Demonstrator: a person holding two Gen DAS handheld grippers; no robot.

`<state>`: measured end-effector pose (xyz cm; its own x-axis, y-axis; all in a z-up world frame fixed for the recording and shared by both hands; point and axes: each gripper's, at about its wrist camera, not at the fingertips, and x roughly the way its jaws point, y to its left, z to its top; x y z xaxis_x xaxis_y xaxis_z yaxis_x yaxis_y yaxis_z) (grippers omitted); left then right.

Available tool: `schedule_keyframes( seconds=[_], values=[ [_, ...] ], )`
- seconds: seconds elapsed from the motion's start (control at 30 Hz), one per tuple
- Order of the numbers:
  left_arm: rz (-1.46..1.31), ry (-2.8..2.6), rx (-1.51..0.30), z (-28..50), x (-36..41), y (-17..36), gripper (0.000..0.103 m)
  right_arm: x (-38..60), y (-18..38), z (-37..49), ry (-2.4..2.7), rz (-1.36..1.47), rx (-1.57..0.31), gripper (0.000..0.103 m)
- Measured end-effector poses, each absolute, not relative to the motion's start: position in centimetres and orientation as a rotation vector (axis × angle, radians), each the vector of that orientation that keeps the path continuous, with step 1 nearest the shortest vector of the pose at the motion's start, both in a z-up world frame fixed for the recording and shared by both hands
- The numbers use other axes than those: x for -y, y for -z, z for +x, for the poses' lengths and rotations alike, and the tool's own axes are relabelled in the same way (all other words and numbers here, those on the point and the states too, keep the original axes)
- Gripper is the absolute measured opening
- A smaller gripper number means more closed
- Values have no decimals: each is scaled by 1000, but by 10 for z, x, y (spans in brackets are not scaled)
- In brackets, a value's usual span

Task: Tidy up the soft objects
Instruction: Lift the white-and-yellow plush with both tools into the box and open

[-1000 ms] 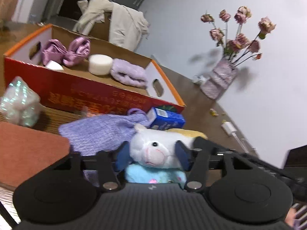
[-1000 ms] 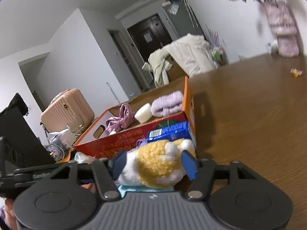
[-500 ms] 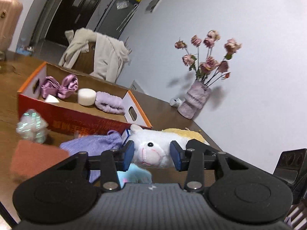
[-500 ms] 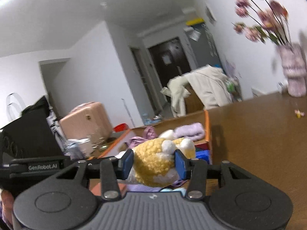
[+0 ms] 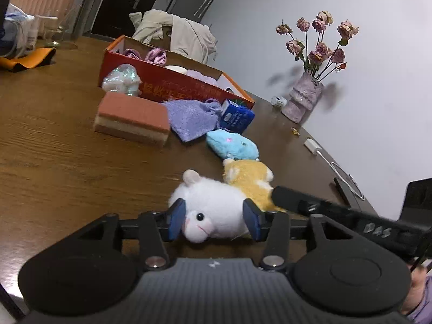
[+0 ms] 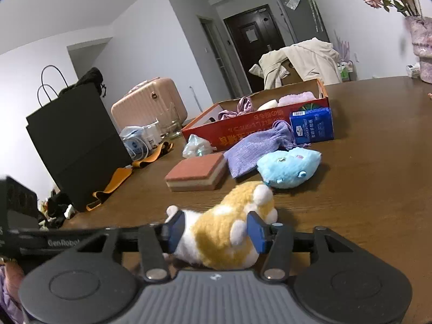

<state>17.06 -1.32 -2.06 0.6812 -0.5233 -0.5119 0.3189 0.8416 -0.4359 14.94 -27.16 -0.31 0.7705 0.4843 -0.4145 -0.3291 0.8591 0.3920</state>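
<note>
Between the blue pads of my left tool (image 5: 214,222) sits a white plush lamb with a pink snout (image 5: 213,210); the jaws have just been opening, yet the pads press its sides. My right tool (image 6: 215,231) pinches a yellow-and-white plush hamster (image 6: 229,232) likewise, its jaws having just widened too. Both toys lie side by side, touching, on the brown wooden tabletop (image 5: 54,162). Just beyond the hamster lies a light-blue plush toy (image 6: 290,167), then a lilac drawstring pouch (image 6: 253,148) and a red-topped layered sponge block (image 6: 197,174). Farther off stands an open red cardboard box (image 6: 243,129) holding purple soft things, a blue tissue pack (image 6: 311,128) against its side.
</note>
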Motion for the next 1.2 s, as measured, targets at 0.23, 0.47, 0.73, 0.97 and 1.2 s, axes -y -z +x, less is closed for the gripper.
schedule_keyframes(
  seconds=[0.23,0.47,0.73,0.97,1.2],
  values=[
    [-366,472,-657,177,8,20,70,271,-3,151,-391,345,-545,68],
    [-391,521,-697,188,8,29,49,261,8,166,-392,362,-600,66],
    [-431,570,-678,192,7,21,43,264,4,171,-356,360,-576,49],
    [-434,630,-571,244,18,-25,43,280,-47,206,-362,318,-444,49],
    [-404,596,-535,357,52,-56,43,299,-83,317,-344,269,-410,49]
  ],
)
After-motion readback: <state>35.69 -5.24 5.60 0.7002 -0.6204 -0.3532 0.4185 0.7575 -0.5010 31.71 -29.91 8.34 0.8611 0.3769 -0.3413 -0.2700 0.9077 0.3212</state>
